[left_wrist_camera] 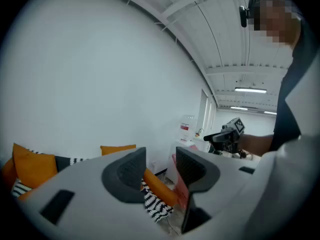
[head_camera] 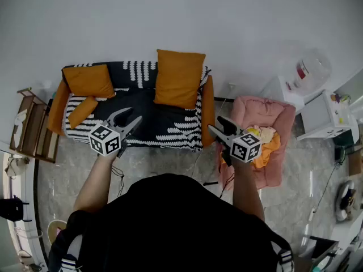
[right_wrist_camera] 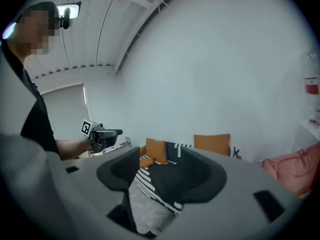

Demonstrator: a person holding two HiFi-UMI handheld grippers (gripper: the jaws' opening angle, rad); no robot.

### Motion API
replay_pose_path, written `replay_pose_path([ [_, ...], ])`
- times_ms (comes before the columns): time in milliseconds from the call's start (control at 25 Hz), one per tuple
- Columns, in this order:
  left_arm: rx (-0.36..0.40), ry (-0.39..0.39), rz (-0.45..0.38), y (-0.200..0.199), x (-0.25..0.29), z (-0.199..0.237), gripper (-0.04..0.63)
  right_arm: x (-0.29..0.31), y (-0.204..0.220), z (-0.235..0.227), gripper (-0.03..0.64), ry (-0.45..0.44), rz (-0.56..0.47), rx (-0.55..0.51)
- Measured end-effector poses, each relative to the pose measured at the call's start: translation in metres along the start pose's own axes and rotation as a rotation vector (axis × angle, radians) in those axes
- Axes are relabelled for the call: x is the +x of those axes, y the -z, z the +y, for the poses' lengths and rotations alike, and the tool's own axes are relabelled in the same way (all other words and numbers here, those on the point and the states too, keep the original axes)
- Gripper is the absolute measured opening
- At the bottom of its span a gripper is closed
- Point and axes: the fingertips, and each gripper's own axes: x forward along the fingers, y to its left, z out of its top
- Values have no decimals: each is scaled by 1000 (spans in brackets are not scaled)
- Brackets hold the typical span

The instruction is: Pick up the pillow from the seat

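Observation:
A sofa (head_camera: 164, 126) with a black-and-white striped cover stands against the white wall. One large orange pillow (head_camera: 179, 78) leans upright on the seat's right half. A second orange pillow (head_camera: 89, 80) and a small orange bolster (head_camera: 82, 111) lie at its left end. My left gripper (head_camera: 127, 118) hovers over the seat's front edge, its jaws a narrow gap apart with nothing between them. My right gripper (head_camera: 215, 124) hangs by the sofa's right arm, open wider and empty. The right gripper view looks across the seat to the large pillow (right_wrist_camera: 212, 144).
A pink armchair (head_camera: 266, 112) holding yellow and orange clothes (head_camera: 265, 143) stands right of the sofa. There is a wooden rack (head_camera: 31, 129) left of it. White cabinets (head_camera: 326, 115) fill the right side. Cables trail over the marble floor (head_camera: 164, 160).

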Motion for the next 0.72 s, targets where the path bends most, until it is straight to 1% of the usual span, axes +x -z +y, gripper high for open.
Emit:
replay_pose_path([
  [200,8,-7,-10,-1,0,-18,193,-26,-6,-19,258,55,-44,8],
  [480,12,-10,-22,-1,0,-38,193,-55,-7,-23,268,61,-98,50],
  [720,3,-16,-24,2,-3,-45,193,-64,-8,-35,270,110,-138,70],
])
